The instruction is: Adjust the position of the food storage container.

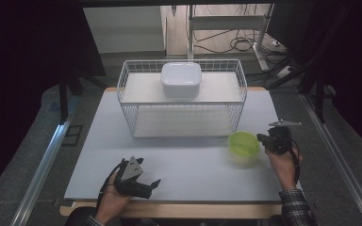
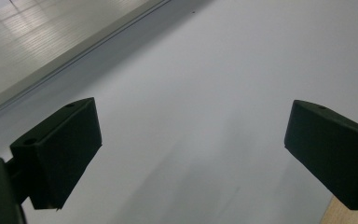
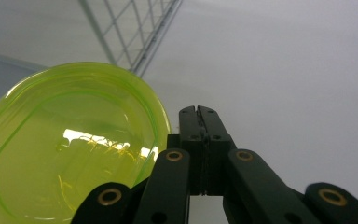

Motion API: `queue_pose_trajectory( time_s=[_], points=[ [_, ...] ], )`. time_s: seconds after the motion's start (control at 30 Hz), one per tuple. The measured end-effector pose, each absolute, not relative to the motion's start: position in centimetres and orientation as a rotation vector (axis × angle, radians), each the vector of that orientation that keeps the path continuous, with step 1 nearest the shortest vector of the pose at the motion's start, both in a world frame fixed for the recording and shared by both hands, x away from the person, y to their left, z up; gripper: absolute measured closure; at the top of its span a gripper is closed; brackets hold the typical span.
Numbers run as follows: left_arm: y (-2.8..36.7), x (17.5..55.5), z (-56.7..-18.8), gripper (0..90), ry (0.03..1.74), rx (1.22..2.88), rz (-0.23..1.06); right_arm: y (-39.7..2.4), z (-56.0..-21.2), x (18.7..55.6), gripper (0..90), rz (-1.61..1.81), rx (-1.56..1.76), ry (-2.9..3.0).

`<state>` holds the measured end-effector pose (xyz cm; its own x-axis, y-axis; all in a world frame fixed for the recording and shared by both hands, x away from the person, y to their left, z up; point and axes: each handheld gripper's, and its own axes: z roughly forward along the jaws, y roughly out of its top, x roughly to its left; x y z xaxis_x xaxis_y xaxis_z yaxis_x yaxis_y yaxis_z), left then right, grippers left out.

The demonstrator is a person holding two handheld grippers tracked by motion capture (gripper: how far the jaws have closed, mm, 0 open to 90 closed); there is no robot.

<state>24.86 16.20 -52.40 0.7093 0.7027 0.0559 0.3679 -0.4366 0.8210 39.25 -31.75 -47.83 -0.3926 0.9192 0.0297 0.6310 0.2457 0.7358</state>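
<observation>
No writing, label, brand mark, number or sign can be read anywhere. The green bowl (image 1: 243, 144) near the right edge of the worktop (image 1: 188, 155) is plain, the white box (image 1: 181, 79) on the wire rack (image 1: 181, 98) at the far edge bears no print, and the worktop's pale surface carries no marking.

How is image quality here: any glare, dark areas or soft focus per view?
High view: surroundings dark, table evenly lit, wire basket sharp. Left gripper view: striped ceiling-light reflection at upper left, soft shadows on the table, fingers near and dark. Right gripper view: bright glare patches inside the green bowl, wire basket behind it blurred.
</observation>
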Motion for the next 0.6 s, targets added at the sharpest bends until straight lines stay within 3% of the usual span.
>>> queue_pose_trajectory(
  time_s=[0.6],
  points=[
    [16.0,24.8,-52.5,3.7,0.804,2.079,0.503,-27.6,-48.3,38.5,89.9,1.001,1.344,2.224]
  ],
)
